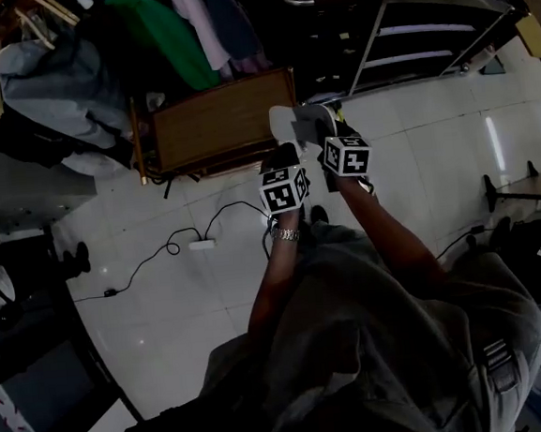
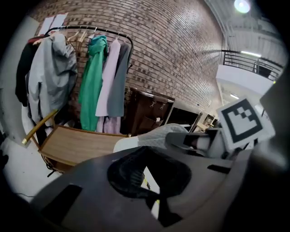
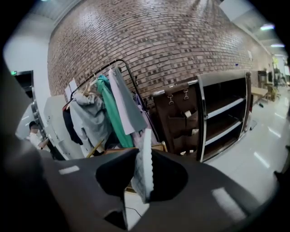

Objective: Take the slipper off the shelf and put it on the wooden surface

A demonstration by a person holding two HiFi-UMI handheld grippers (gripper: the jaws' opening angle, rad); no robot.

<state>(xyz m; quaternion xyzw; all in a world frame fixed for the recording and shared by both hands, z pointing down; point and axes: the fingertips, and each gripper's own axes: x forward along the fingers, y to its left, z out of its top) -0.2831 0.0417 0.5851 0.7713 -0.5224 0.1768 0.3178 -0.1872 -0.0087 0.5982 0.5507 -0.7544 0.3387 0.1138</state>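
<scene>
A pale grey-white slipper (image 1: pixel 298 120) hangs in the air over the near right corner of the wooden surface (image 1: pixel 215 121). My right gripper (image 1: pixel 323 130) is shut on it. In the right gripper view the slipper's edge (image 3: pixel 144 167) stands upright between the jaws. The left gripper view shows the slipper (image 2: pixel 156 135) above the far end of the wooden surface (image 2: pixel 77 145). My left gripper (image 1: pixel 281 160) is just left of the right one, with its jaws close together and nothing between them (image 2: pixel 149 174). The dark shelf (image 1: pixel 424 32) stands to the right.
A clothes rack (image 2: pixel 90 77) with hanging coats stands behind the wooden surface. A brown cabinet (image 3: pixel 174 115) stands between the rack and the shelf (image 3: pixel 226 113). A cable with a plug strip (image 1: pixel 193 243) lies on the white tiled floor. A brick wall (image 3: pixel 158 41) closes the back.
</scene>
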